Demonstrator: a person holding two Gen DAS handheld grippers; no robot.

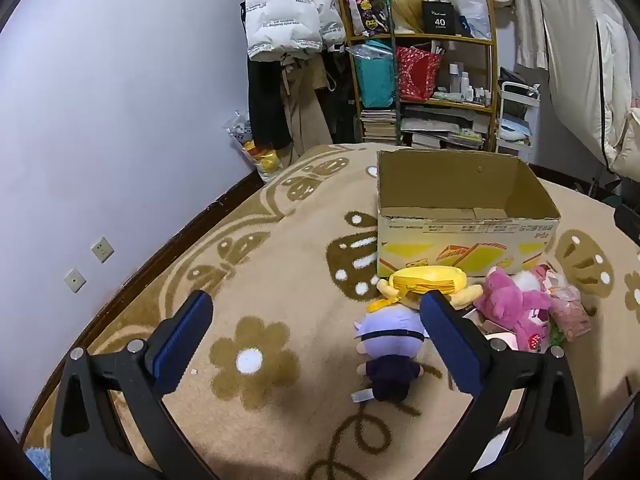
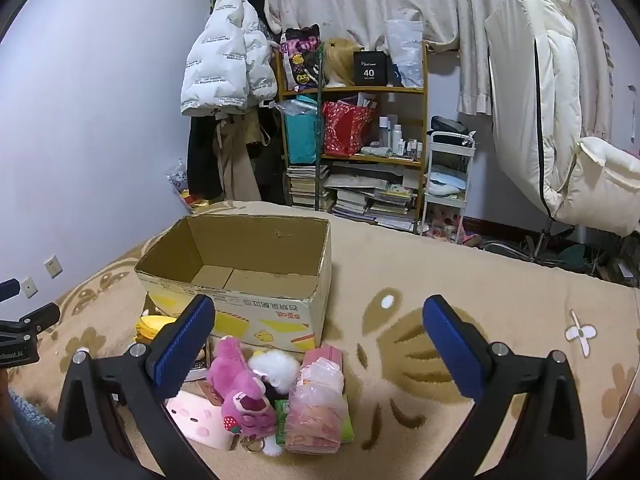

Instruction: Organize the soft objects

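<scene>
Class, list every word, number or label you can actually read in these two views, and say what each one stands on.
"40": on the black box on the shelf's top level.
Print on the white puffer jacket: too small to read.
Red print on the cardboard box: upside down, unreadable.
White lettering on the left gripper body: cut off at the frame's edge.

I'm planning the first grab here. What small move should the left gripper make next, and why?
Probably lower the left gripper onto the purple doll. Its jaws are wide open and empty, the doll lies just ahead between its fingers, and the cardboard box behind stands empty.
</scene>
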